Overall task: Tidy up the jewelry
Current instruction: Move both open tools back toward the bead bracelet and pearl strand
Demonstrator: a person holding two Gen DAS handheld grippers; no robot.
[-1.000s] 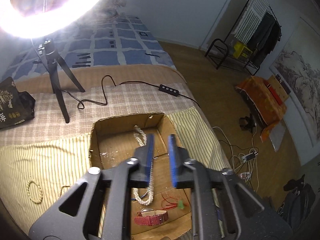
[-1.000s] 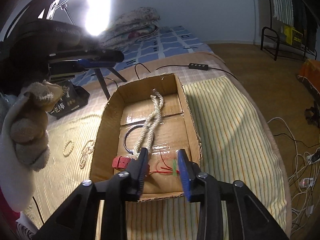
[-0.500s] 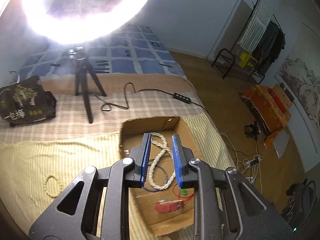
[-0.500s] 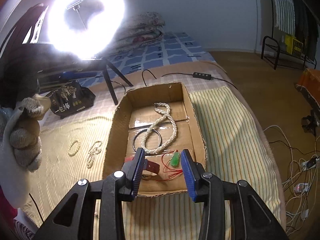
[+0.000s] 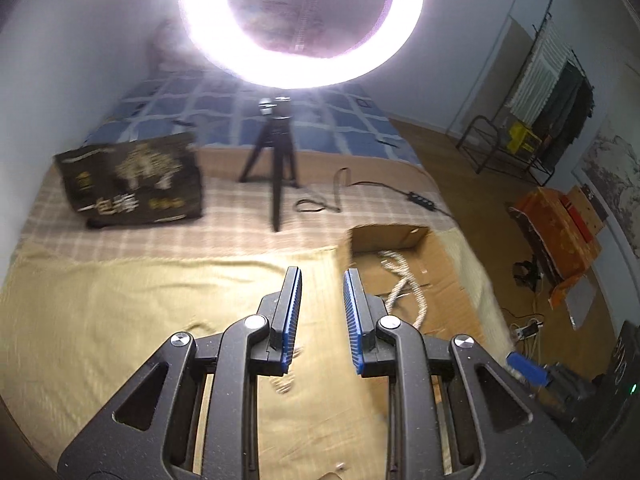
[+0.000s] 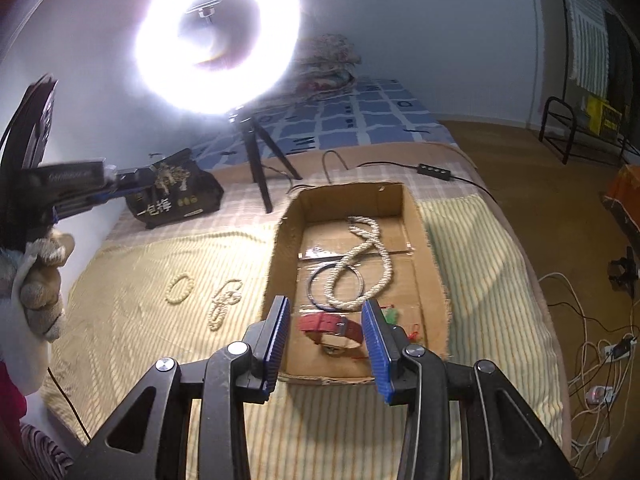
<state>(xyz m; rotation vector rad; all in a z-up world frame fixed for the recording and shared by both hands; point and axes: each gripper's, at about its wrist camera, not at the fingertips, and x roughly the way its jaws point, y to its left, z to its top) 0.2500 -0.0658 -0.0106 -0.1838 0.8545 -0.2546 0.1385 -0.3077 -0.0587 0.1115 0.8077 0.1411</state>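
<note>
The cardboard box (image 6: 430, 256) lies on the striped yellow cloth (image 6: 472, 280) on the bed. Inside it are a long pearl necklace (image 6: 370, 258), a dark ring-shaped bangle (image 6: 316, 280), a red watch (image 6: 330, 328) and a small green pendant on red string (image 6: 394, 314). Two pieces are not yet in the box: a small bead bracelet (image 6: 180, 289) and a tangled bead strand (image 6: 224, 304) rest on the cloth, just beside the box's left wall.

The right gripper (image 6: 326, 340) hangs above the near end of the box. Its jaws stand apart and hold nothing; the watch is only seen between them, lower down. The left gripper (image 5: 320, 312) is over the cloth, left of the box, with its jaws narrowly apart and empty. The left view is blurred, so the beads under it are hard to see.

I judge the next step is picking up the beads outside the box. The risks come from the soft cloth: the fingers can pinch the fabric together with the beads and pull it, which can shift the box. The tangled strand can also slip out if only one loop is caught. The strong ring light (image 6: 218, 36) makes glare, so aiming is harder.
</note>
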